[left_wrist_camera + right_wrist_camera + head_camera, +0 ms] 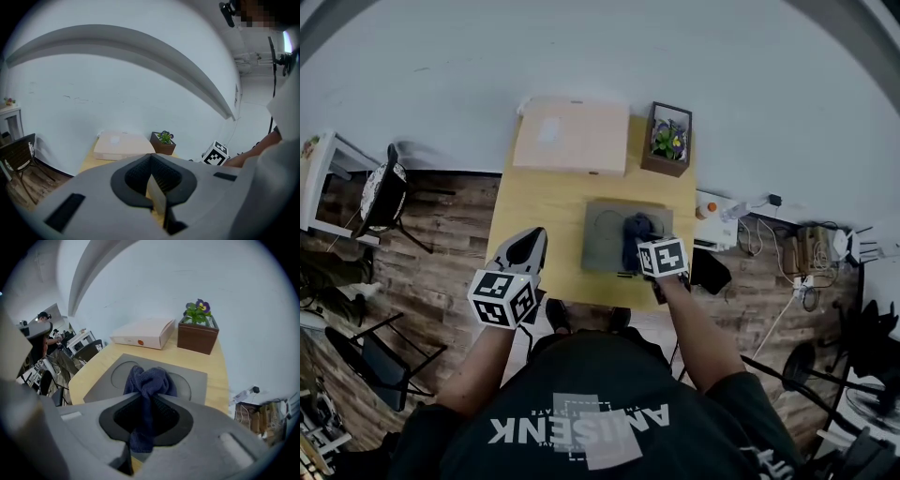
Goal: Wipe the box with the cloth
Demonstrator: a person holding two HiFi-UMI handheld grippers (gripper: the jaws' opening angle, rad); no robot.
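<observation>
A dark blue cloth lies bunched on a flat grey pad with round grooves in the middle of the wooden table. My right gripper is shut on the cloth, a fold hanging down between its jaws. At the table's far left rests a pale pink box, lid down. My left gripper hovers over the table's near left corner, shut with nothing in it.
A brown planter with flowers stands at the far right corner beside the box. The table backs onto a white wall. Chairs stand on the floor to the left, cables and a power strip to the right.
</observation>
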